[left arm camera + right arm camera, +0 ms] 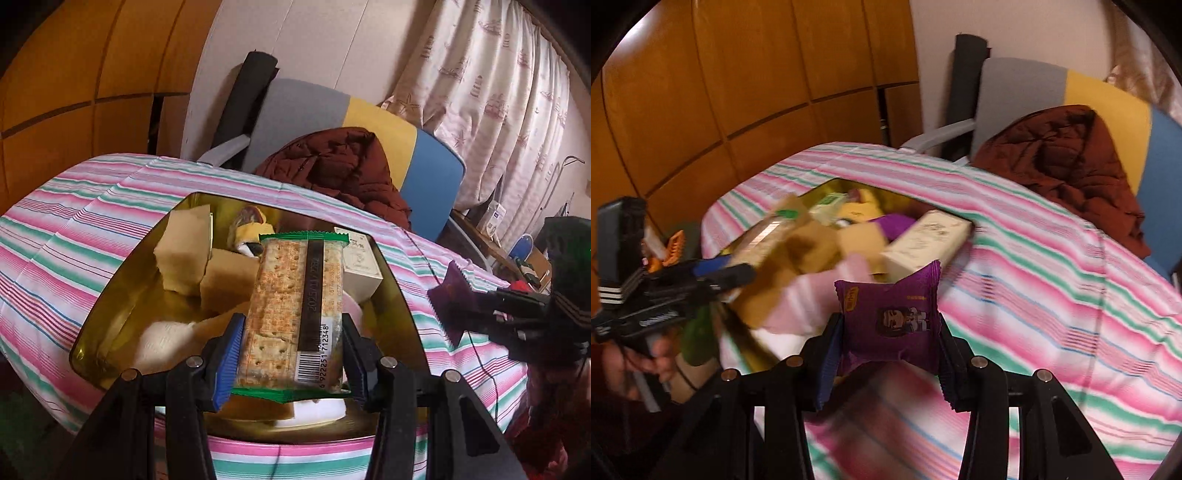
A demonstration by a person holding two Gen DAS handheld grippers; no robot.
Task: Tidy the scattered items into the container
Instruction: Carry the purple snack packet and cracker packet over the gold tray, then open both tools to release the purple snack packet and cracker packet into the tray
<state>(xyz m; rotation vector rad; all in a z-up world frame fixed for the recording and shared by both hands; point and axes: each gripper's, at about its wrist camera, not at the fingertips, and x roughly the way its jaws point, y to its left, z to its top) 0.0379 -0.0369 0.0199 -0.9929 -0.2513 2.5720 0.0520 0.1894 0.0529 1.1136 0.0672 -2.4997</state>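
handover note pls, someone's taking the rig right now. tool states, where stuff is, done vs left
Left tool: shut on the cracker pack, held over the open gold tin, not released.
Right tool: shut on the purple snack packet, over the striped tablecloth beside the tin, not yet above it.
Done: several things already lie in the tin, among them tan wrapped blocks and a cream box.
Left: drop the cracker pack in, then bring the purple packet over and drop it. No other loose items show on the cloth in these views; check the rest of the table.
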